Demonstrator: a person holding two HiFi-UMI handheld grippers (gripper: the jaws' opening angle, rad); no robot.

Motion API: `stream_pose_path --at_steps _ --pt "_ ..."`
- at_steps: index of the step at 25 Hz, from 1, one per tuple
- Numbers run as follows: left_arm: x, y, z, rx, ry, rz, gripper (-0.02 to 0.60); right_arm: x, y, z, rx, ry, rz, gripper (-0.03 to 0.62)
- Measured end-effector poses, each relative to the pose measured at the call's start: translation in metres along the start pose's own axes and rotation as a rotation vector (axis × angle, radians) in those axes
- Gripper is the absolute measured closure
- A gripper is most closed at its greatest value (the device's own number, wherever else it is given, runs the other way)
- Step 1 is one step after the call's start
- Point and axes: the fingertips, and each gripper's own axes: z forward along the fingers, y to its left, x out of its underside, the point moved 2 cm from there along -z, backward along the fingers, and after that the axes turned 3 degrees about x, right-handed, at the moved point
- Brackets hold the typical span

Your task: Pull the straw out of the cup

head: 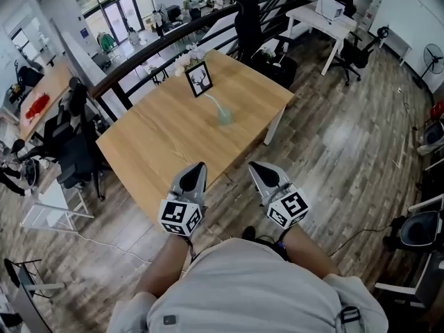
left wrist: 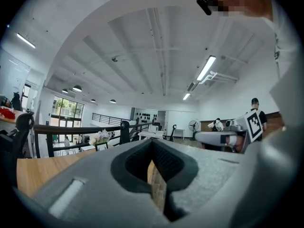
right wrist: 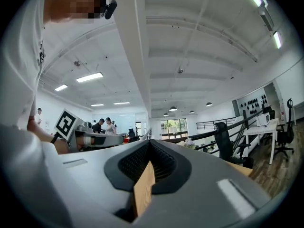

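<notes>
Both tools are clenched shut with nothing in them: the left tool (head: 199, 166) and right tool (head: 256, 166) hang side by side at the near edge of the wooden desk (head: 159, 151), well apart from the cup. The pale green cup (head: 225, 117) sits upright around mid-desk with the white straw (head: 214, 103) stuck in it. The straw leans toward the deer picture frame (head: 200, 79) just behind.

No legible text or numbers, only coded square markers (head: 179, 216) on left gripper (head: 198, 166), right gripper (head: 255, 166)
</notes>
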Motion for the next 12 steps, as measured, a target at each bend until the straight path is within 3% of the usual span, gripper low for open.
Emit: stream_pose_path --at_steps 5,12 --pt "0.004 -0.007 0.046 -0.025 0.006 0.001 0.577 -0.005 -0.039 -0.003 -0.058 -0.010 -0.012 0.585" --pt "0.003 -0.013 0.087 -0.040 0.016 0.010 0.577 0.000 -0.086 0.005 -0.068 0.005 0.032 0.585"
